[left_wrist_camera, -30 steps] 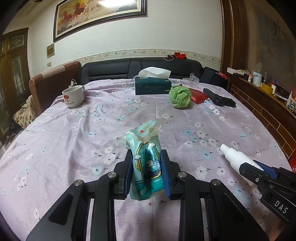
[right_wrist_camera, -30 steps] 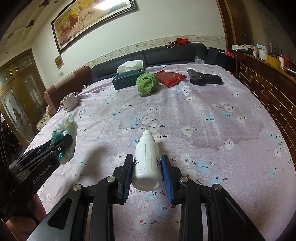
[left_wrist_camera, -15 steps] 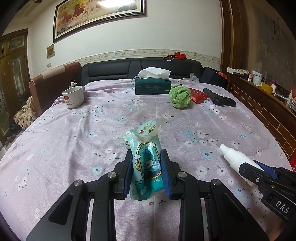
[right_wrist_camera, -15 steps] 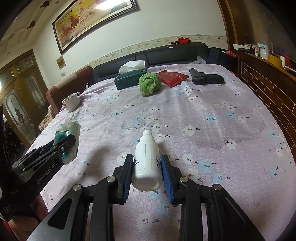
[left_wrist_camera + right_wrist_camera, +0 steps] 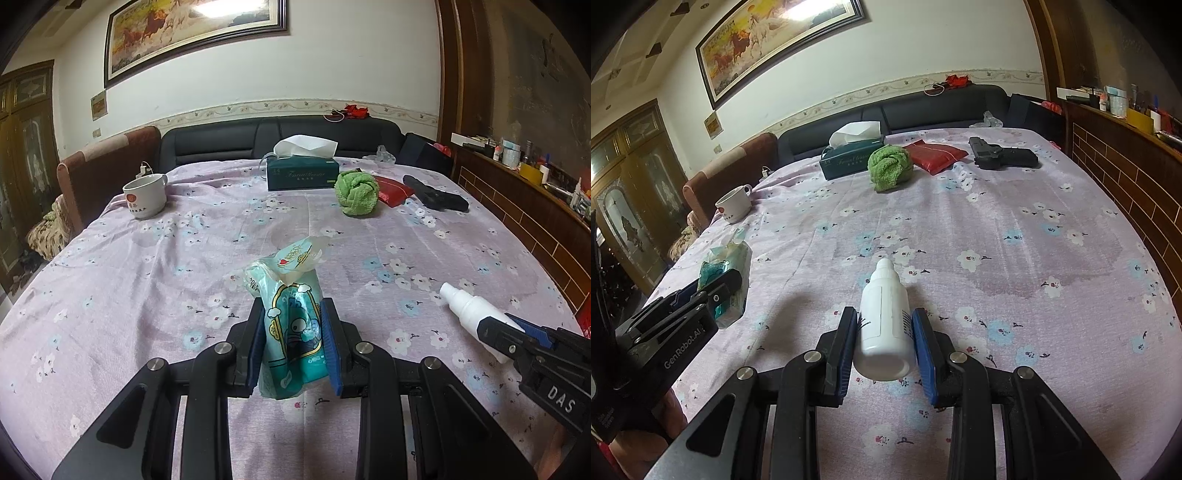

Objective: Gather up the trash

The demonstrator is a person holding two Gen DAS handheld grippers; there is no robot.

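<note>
While I hold both grippers low over floral cloth (image 5: 147, 266): one teal crinkled wrapper (image 5: 291, 328), clamped in left gripper (image 5: 293, 341); one white capped bottle (image 5: 884, 321), clamped in right gripper (image 5: 884, 343); one mug (image 5: 144, 195), one tissue box (image 5: 303, 177).

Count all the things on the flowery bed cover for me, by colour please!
Teal: 2, snack bag, tissue box
White: 2, bottle, cup
Green: 1, cloth ball
Red: 1, pouch
Black: 1, toy gun
Total: 7
</note>
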